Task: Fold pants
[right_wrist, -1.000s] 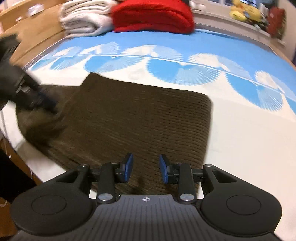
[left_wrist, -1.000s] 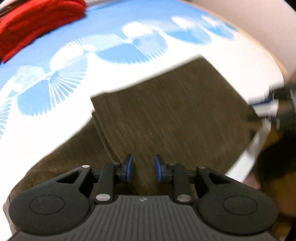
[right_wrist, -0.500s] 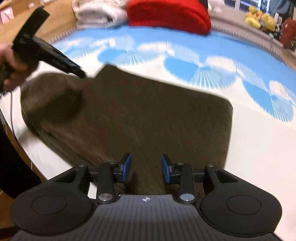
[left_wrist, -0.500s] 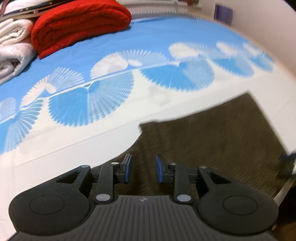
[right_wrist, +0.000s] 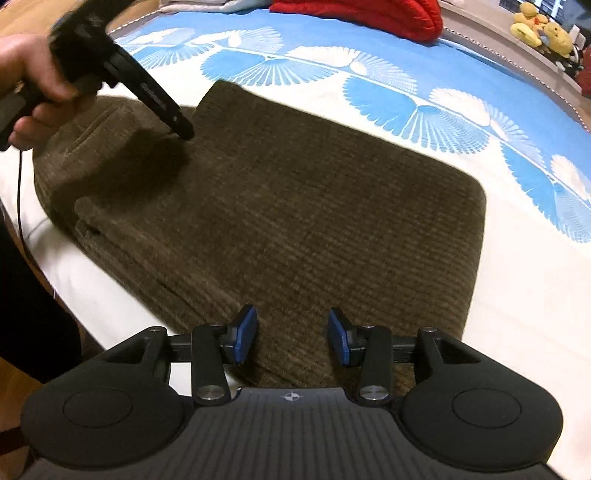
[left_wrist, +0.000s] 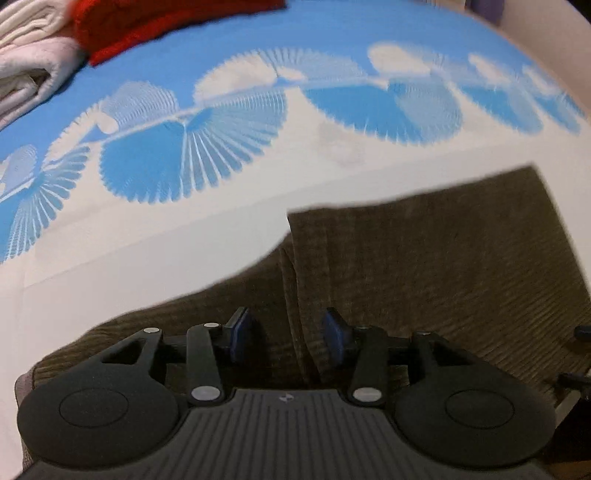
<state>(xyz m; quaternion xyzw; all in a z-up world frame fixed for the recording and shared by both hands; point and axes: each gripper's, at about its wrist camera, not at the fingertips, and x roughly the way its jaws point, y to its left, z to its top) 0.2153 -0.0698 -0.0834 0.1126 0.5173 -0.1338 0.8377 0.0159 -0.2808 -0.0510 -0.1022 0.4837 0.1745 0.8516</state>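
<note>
- Jaws on both tools stand apart and grasp nothing: the right gripper (right_wrist: 291,334) hovers over the near edge of the cloth, and the left gripper (left_wrist: 286,334) hangs just above its left part.
- Dark brown corduroy pants (right_wrist: 280,206) lie on the bed, already doubled into a thick, roughly rectangular pad with a rounded far-right corner.
- At the left end a lower layer (right_wrist: 92,147) with a pocket seam sticks out from under the top flap, so the stack is not flush there; the left wrist view shows the same step in the layers (left_wrist: 291,280).
- Judging by this, the main folds are done, and what remains is likely one more fold or a tidy-up of that left end.
- Beneath them spreads the blue and white fan-patterned bedsheet (right_wrist: 424,110).
- Farther off sit a folded red blanket (right_wrist: 369,14), folded white towels (left_wrist: 26,62), and yellow plush toys (right_wrist: 539,31) at the far right.
</note>
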